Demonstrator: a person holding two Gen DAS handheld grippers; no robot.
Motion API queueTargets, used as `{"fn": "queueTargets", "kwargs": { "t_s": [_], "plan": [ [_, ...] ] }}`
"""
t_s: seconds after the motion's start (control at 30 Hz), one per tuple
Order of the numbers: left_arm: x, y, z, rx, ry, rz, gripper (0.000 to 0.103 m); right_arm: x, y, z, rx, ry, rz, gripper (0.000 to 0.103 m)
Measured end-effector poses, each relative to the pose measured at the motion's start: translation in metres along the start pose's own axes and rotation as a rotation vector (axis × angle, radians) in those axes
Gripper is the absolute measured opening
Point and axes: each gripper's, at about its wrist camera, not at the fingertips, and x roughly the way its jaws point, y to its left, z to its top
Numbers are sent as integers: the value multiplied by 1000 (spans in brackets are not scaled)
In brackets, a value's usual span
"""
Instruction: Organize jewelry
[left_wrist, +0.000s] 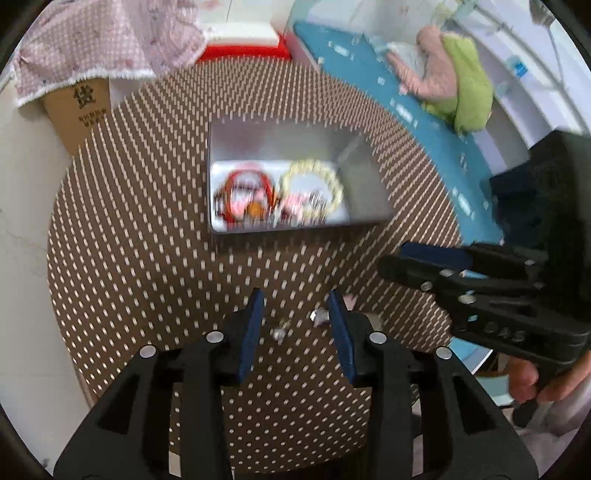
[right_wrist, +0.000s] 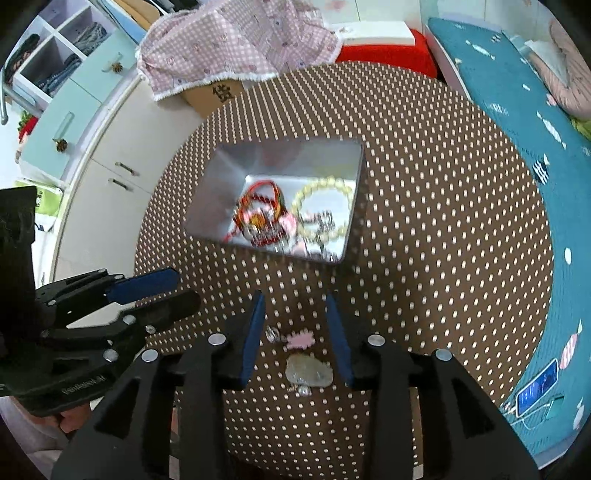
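Left wrist view: the left gripper (left_wrist: 295, 306) points steeply down at the bench (left_wrist: 147, 258), fingers spread and pinching nothing; small silvery trinkets (left_wrist: 299, 325) lie on the dotted cloth between the tips, blurred, and whether any pad touches them cannot be told. The metal tin (left_wrist: 288, 177) sits at 12 o'clock from the tips, well apart, already holding a red cord bracelet (left_wrist: 247, 195) and a pale bead bracelet (left_wrist: 314, 188). The right gripper (left_wrist: 417, 258) stands at 3 o'clock, close by. Risk: the trinkets are tiny and low; fingers closing off-centre would likely flick one away or clamp the cloth instead. Right wrist view: the right gripper (right_wrist: 295, 310) likewise has its fingers spread and empty, straddling a pink charm (right_wrist: 301, 340), a clear stone piece (right_wrist: 308, 371) and a small bead (right_wrist: 272, 334). The tin (right_wrist: 280, 162) lies at 12 o'clock. The left gripper (right_wrist: 162, 291) sits at 9 o'clock. Risk: several pieces share one gap, so a single closing may catch only one and scatter the rest; the two grippers work close enough to knock together.
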Motion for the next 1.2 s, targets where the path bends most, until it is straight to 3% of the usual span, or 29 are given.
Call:
{"fn": "queueTargets", "kwargs": {
  "t_s": [0.1, 0.4, 0.53, 0.63, 0.8, 1.2],
  "plan": [
    [20, 2, -9, -9, 57, 6, 37, 11, 2, -8, -13, 37, -18, 33],
    [47, 4, -21, -18, 117, 10, 37, 40, 8, -17, -47, 121, -55, 33],
    [51, 5, -24, -22, 106, 3, 35, 48, 10, -18, -53, 139, -54, 33],
    [59, 4, -26, -9, 121, 7, 24, 55, 15, -24, -56, 155, -57, 33],
    [71, -2, -31, 1, 133, 19, 14, 61, 18, -24, -57, 163, -57, 33],
    [59, 8, -31, -12, 98, 16, 11, 66, 20, -25, -103, 156, -63, 33]
  ]
}}
